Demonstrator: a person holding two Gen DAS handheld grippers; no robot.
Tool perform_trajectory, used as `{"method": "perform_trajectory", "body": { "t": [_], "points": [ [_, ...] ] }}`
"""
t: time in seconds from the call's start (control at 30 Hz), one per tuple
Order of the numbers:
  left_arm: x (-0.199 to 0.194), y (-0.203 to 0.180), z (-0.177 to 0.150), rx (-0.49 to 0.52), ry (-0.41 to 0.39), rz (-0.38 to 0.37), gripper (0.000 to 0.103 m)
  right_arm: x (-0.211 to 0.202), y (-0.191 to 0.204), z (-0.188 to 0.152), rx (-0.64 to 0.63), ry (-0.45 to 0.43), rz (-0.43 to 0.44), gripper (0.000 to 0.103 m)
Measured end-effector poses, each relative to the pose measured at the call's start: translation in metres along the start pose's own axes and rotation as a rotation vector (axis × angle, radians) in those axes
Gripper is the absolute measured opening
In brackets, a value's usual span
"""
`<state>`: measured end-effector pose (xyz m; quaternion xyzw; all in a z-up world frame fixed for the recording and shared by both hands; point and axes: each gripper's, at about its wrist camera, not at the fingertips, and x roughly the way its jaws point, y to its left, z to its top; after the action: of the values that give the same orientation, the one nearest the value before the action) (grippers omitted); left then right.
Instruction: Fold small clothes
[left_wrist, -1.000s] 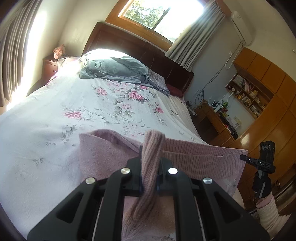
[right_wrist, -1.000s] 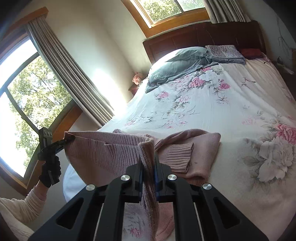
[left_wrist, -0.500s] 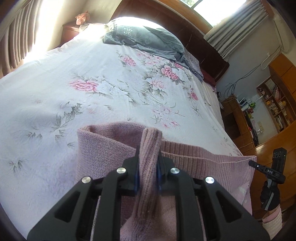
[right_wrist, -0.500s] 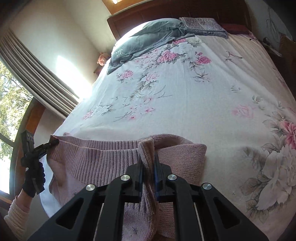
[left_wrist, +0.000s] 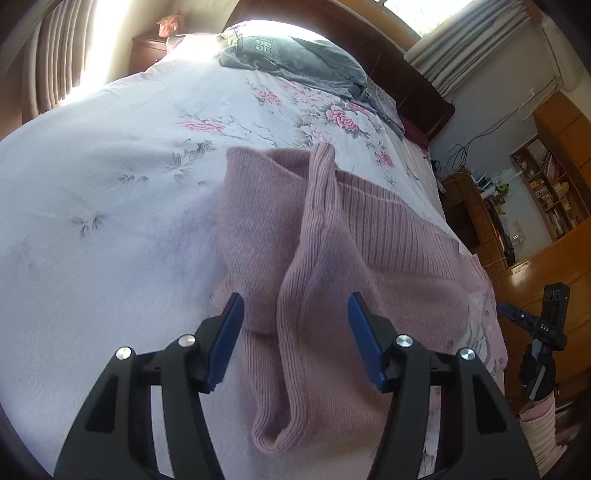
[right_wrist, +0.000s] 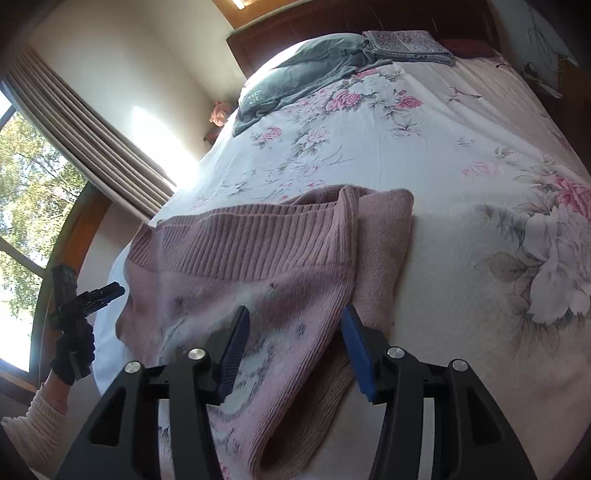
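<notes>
With both sets of jaws spread wide, you have nothing in your grip: the left hand-held gripper (left_wrist: 295, 338) hangs open over a raised ridge of the pink ribbed knit sweater (left_wrist: 332, 266), and the right hand-held gripper (right_wrist: 293, 349) stands just as open over the sweater's other end, its blue pads either side of the knit but not pinching it. The sweater lies on the white floral bedsheet (left_wrist: 110, 192), at the near edge of the bed, well apart from the grey folded garment (left_wrist: 291, 62) up by the dark wooden headboard (right_wrist: 369, 18).

Your main risk is that near edge. Part of the knit seems to droop over the side of the bed below the right hand-held gripper, though the fisheye bends things too much for me to be sure. If so, its weight could drag the fold open or pull the whole piece off the sheet.

Watch the upright ridge under the left hand-held gripper too. It is a loose, soft pleat, not a flat layer; left like that, it will likely slump sideways and leave the fold crooked.

If you close again, mind how many layers you catch. Stacked knit clings, so a shallow pinch could lift only the top layer and undo the fold beneath it.
</notes>
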<state>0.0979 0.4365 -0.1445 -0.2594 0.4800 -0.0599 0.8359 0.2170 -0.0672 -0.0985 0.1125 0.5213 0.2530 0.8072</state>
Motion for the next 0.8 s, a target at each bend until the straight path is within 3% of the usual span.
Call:
{"method": "perform_trajectory", "body": {
  "t": [0.17,0.27,0.33,0.37,0.4,0.47,0.53,0.67,0.8],
  "points": [
    [0.004,0.001,-0.052,-0.016,0.056,0.005,0.057,-0.008,0.012,-0.062,0.025,0.050,0.042,0.060],
    [0.005,-0.004,-0.066,0.006,0.029,0.051,0.044,-0.005,0.016,-0.083,0.028,0.045,0.025,0.060],
    [0.006,-0.003,-0.068,-0.006,0.022,0.062,0.027,-0.005,0.015,-0.085,0.027,0.025,-0.002,0.039],
    [0.003,-0.001,-0.066,-0.032,0.017,0.045,0.022,-0.005,0.012,-0.083,0.042,0.024,-0.004,0.031],
    [0.000,0.002,-0.065,-0.059,0.016,0.020,0.015,-0.006,0.009,-0.080,0.063,0.026,0.016,0.017],
    [-0.015,0.003,-0.065,-0.095,0.001,-0.043,0.013,-0.018,0.008,-0.076,0.077,0.006,0.055,0.015],
    [-0.031,0.002,-0.065,-0.091,-0.011,-0.062,0.011,-0.032,0.013,-0.073,0.044,-0.015,0.037,0.008],
    [-0.040,0.007,-0.075,-0.074,0.000,-0.036,0.010,-0.045,0.013,-0.076,0.045,-0.005,0.032,0.005],
    [-0.015,0.027,-0.095,-0.082,0.048,0.001,0.011,-0.023,0.001,-0.091,0.063,0.071,-0.030,0.004]
  ]
}}
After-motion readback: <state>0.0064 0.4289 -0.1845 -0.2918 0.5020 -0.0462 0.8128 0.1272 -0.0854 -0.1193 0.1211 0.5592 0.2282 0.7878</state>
